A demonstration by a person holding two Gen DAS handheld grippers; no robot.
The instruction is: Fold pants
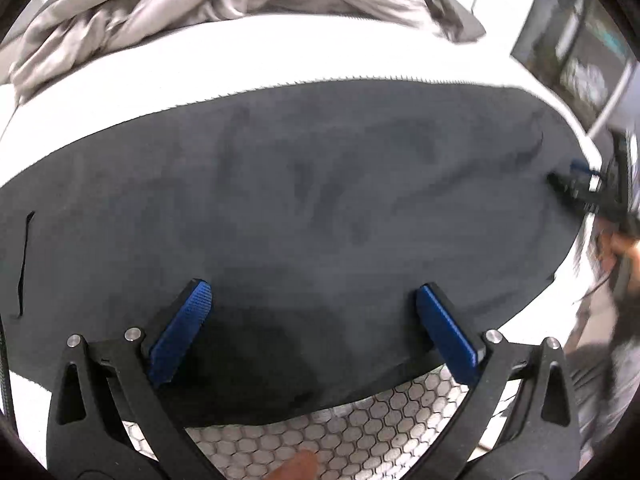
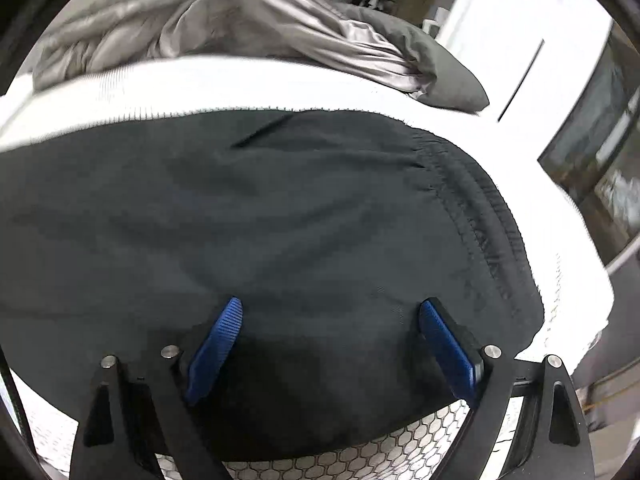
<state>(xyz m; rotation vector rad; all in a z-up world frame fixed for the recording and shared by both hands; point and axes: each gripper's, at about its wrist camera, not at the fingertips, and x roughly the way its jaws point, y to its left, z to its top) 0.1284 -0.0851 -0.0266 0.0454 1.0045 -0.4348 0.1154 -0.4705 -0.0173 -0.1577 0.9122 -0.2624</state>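
Between my right gripper's (image 2: pixel 330 332) blue pads (image 2: pixel 218 344) lies only dark cloth, untouched as far as I can judge: the jaws stand wide apart and released, hovering just over the near part of the pants (image 2: pixel 280 216), gripping nothing. My left gripper (image 1: pixel 314 312) is the same, jaws spread, empty, poised above the pants (image 1: pixel 280 184) close to their near edge. The pants lie flat and fairly smooth on the white bed (image 2: pixel 200 84), the gathered waistband (image 2: pixel 484 220) off to my right, a pocket slit (image 1: pixel 25 256) at the left end of the left view. To fold well, I reckon I should drop both grippers onto the near edge together, pinch every layer rather than the top one alone, lift evenly, and carry the edge over to meet the far one without dragging the cloth underneath. Beyond the pants a crumpled grey duvet (image 2: pixel 224 24) sits well apart at the back of the bed; below the near edge a honeycomb-patterned surface (image 1: pixel 360 420) shows.
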